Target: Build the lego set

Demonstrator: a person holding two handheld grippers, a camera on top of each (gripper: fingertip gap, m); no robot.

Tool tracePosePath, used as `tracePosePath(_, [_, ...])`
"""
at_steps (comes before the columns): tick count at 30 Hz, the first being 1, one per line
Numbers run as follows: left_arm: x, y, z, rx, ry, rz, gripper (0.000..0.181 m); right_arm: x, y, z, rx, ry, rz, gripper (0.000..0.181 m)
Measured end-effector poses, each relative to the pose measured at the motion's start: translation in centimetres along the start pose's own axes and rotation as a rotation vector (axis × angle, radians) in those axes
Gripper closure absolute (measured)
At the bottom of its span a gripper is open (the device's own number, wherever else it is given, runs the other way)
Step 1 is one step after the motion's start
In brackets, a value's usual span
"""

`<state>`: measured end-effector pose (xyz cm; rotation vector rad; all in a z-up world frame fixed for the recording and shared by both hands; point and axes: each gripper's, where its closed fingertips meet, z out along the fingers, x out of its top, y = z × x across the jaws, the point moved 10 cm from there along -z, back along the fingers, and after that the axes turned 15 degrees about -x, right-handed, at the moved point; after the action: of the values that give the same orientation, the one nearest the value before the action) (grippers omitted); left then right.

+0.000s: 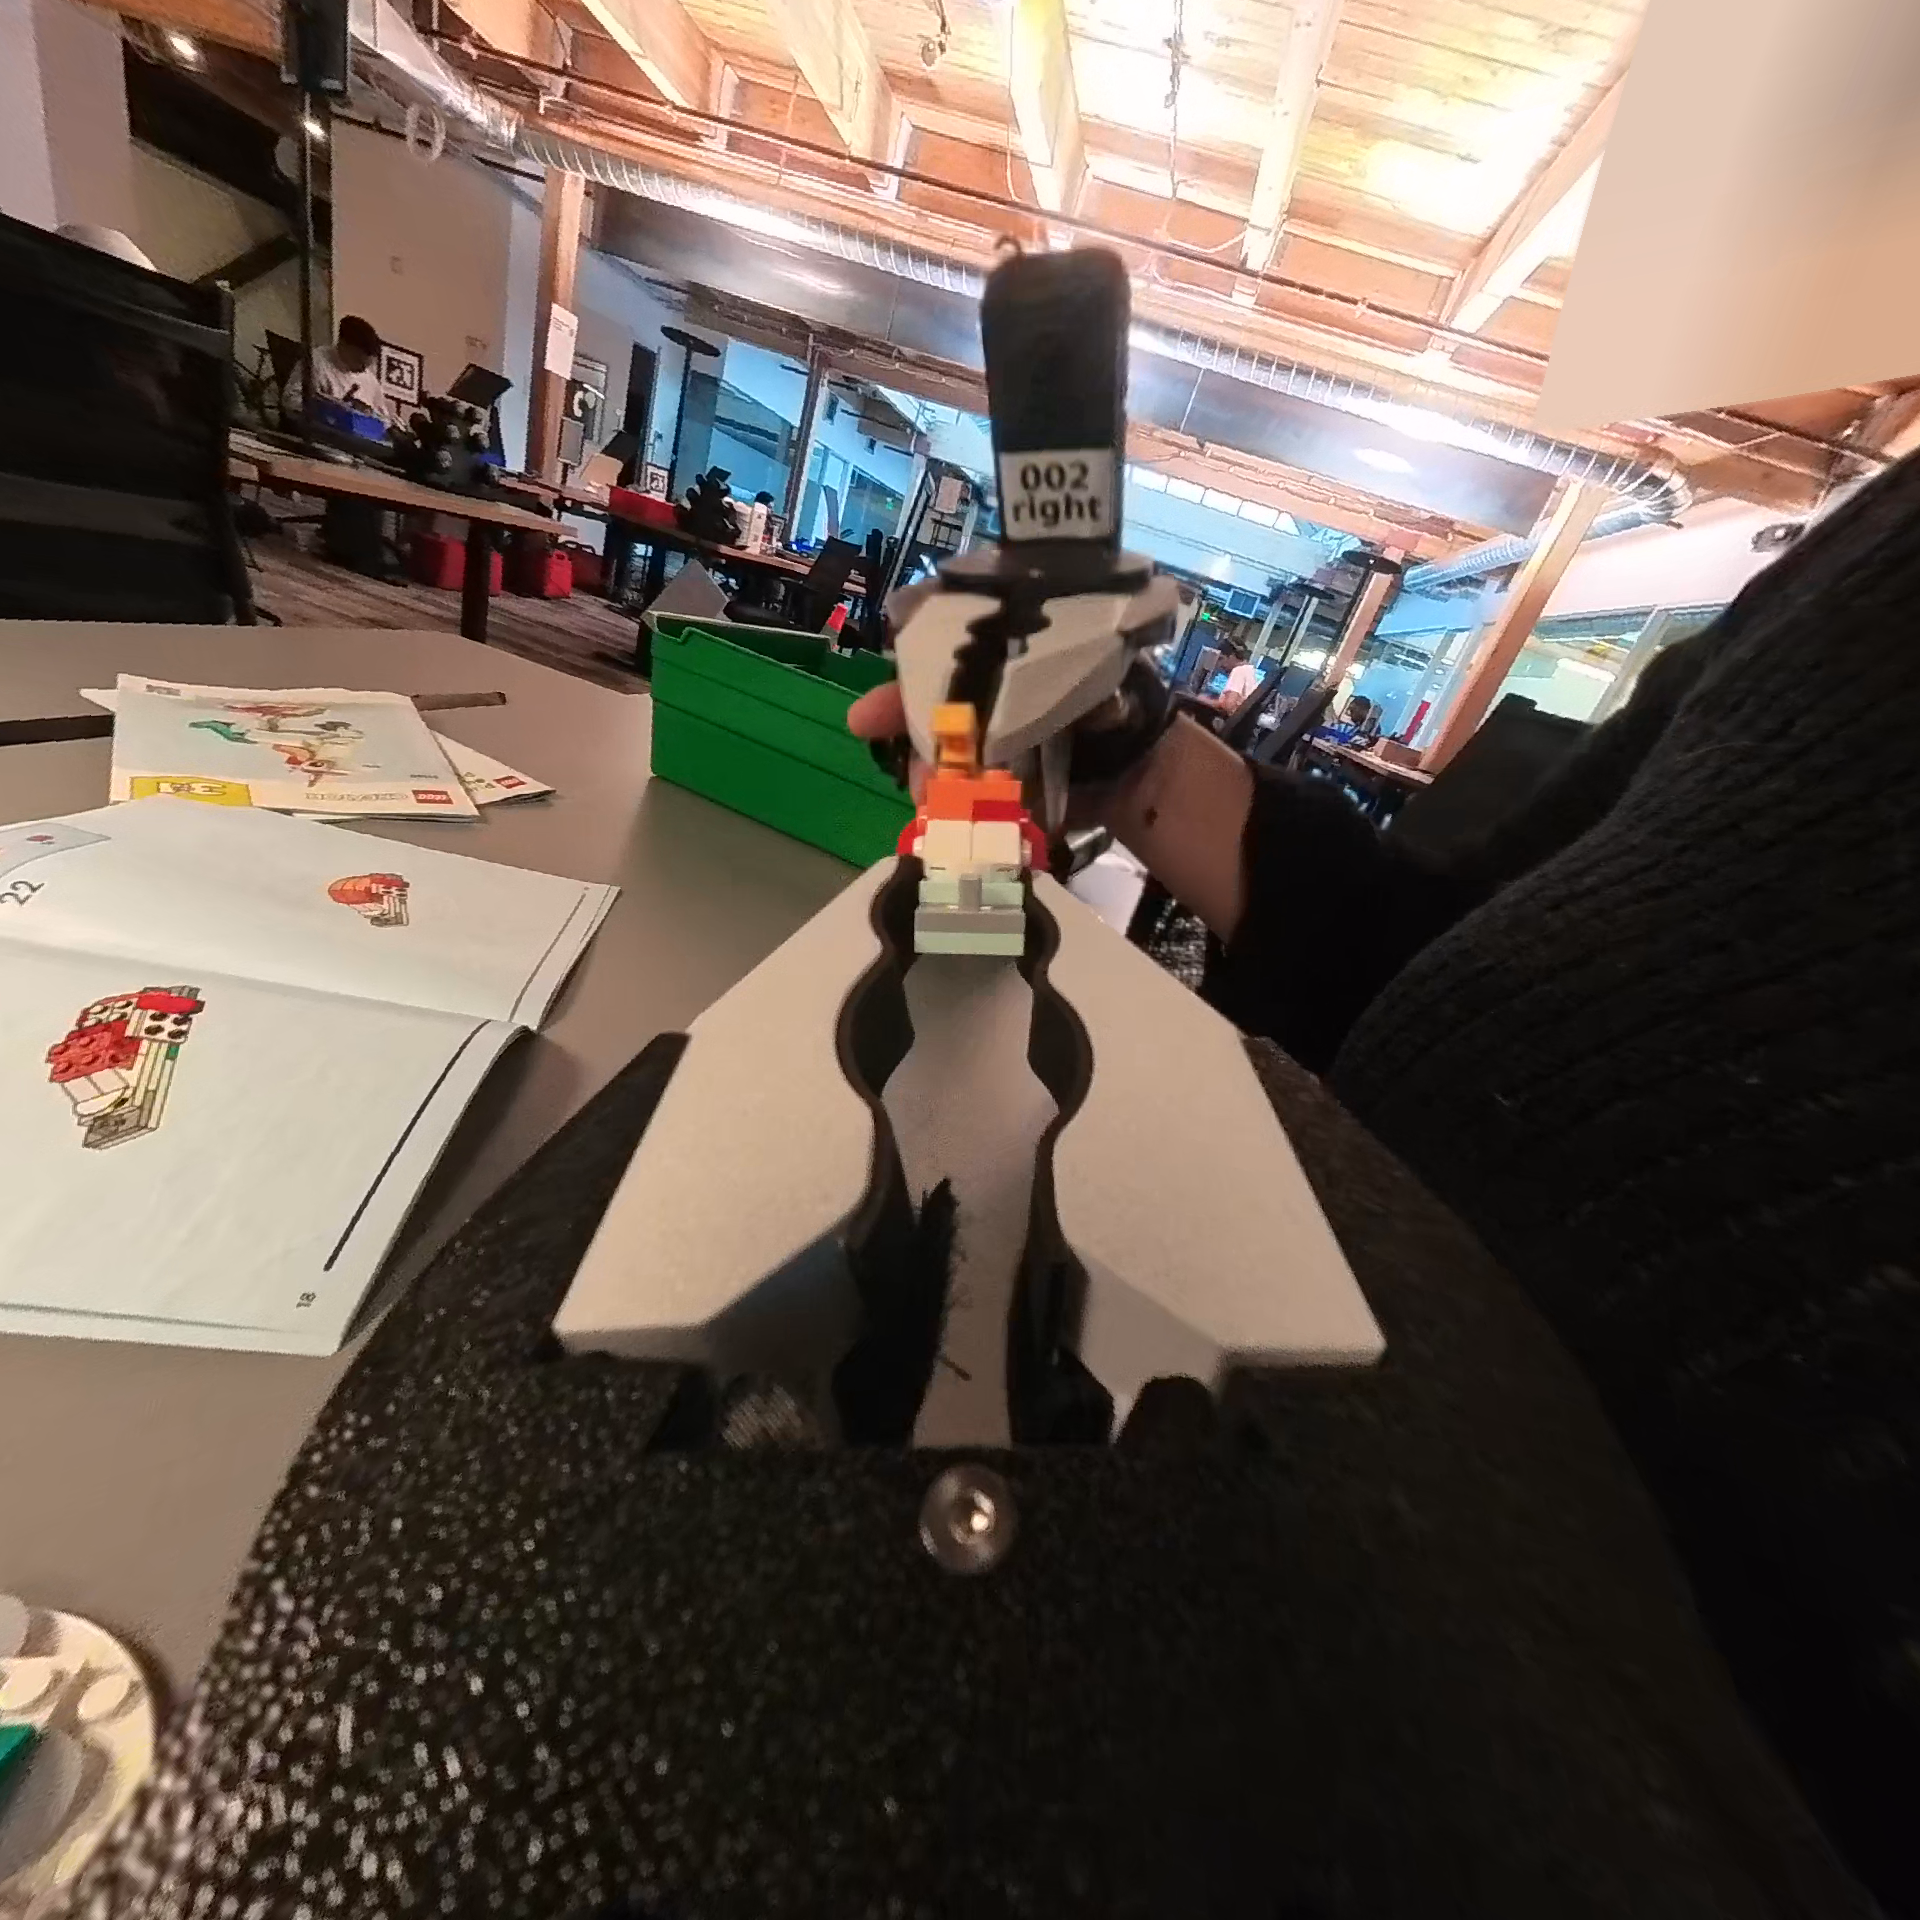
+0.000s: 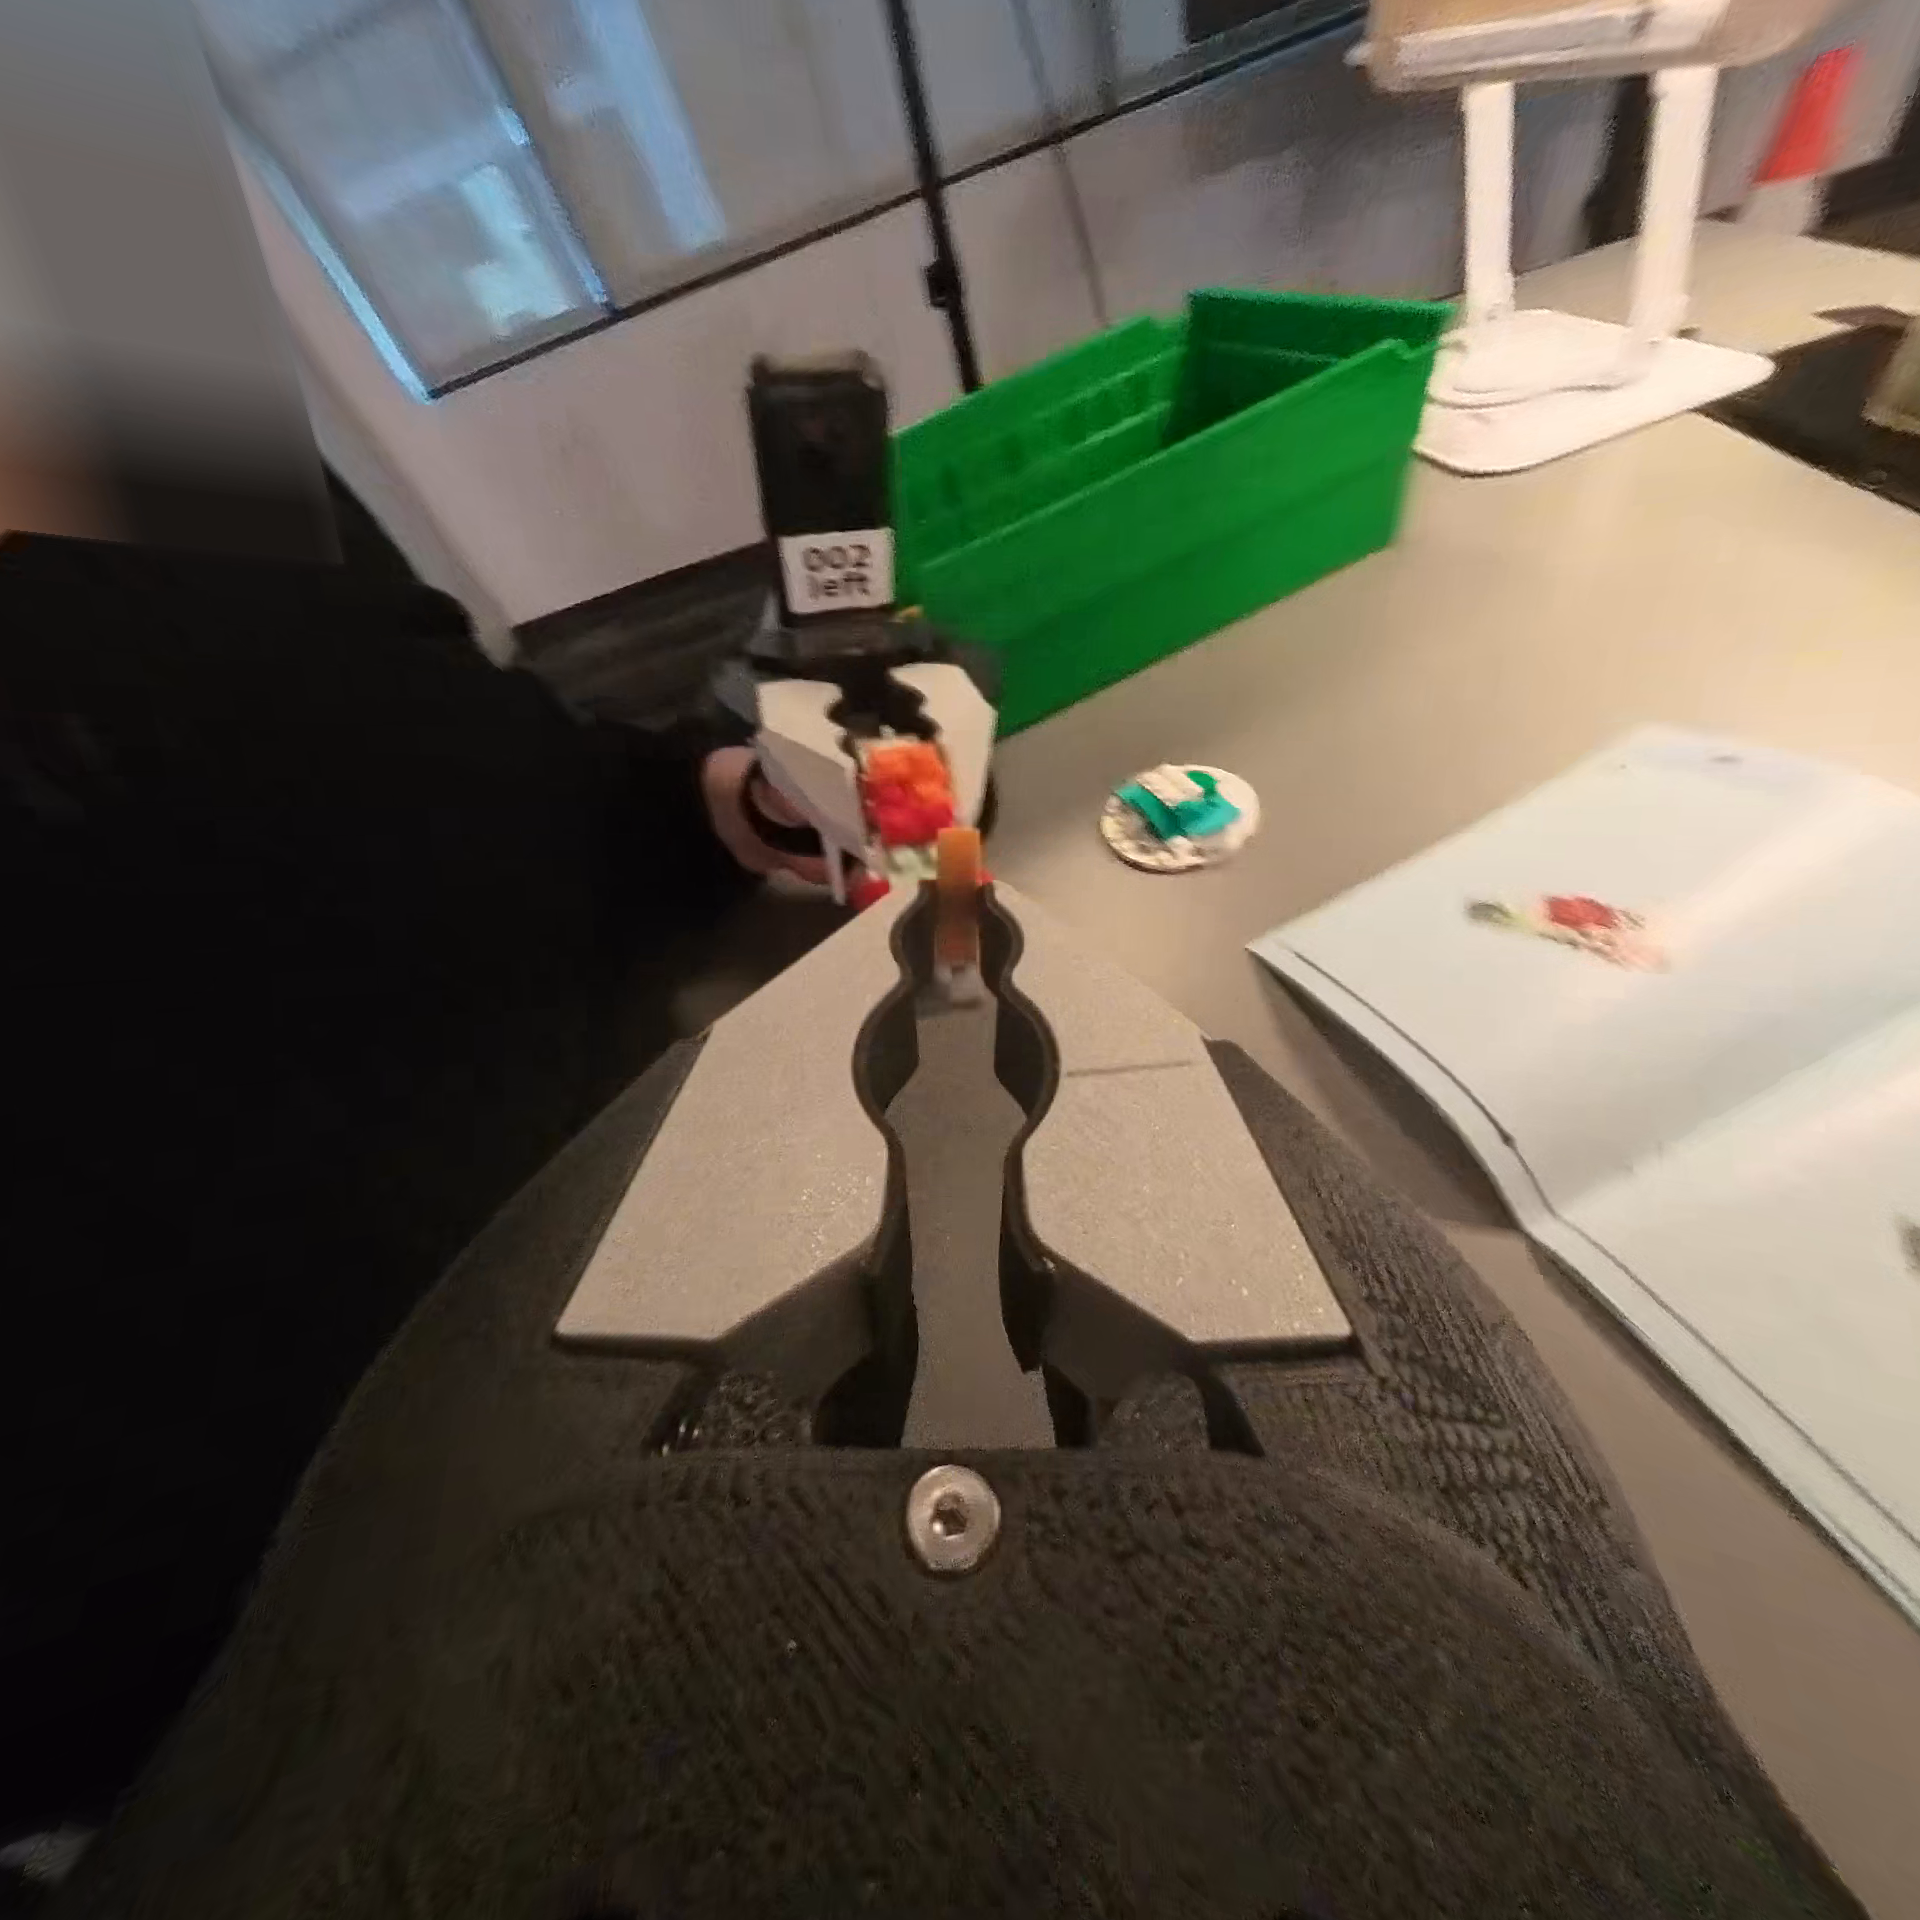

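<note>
Two handheld grippers are brought tip to tip above a grey table [image 1: 665,862], a small lego build held between them

The left gripper [image 1: 968,914] is seen clamped on the lego assembly [image 1: 971,842], a stack of pale green, white, red and orange bricks gripped at its base and lifted clear of the table. The right gripper [image 2: 951,925] is closed on an orange piece [image 2: 958,883], which is held against the top of the assembly. An open instruction booklet [image 1: 260,1081] is laid flat on the table beside the grippers, with a green bin [image 1: 758,727] set farther back and a small round dish [image 2: 1179,821] of loose green and white parts near the booklet
</note>
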<state>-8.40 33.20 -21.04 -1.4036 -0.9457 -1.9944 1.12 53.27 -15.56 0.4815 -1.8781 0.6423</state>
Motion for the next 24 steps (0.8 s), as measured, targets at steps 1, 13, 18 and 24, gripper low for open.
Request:
tracePosePath(1, [0.0,0.1,0.1,-0.004,-0.005,0.006,0.166,0.4,-0.2,0.3,0.038,-0.009,-0.004,0.175])
tracePosePath(13, [0.1,0.6,0.2,-0.035,-0.002,0.040,0.166,1.9,-1.0,1.9,0.092,-0.157,-0.106,0.175])
tracePosePath(18, [0.1,0.8,0.3,-0.048,-0.008,0.055,0.166,2.3,-1.4,1.9,0.104,-0.201,-0.151,0.175])
tracePosePath(24, [0.2,1.2,0.4,-0.063,-0.015,0.098,0.166,2.7,-1.9,1.9,0.128,-0.237,-0.198,0.174])
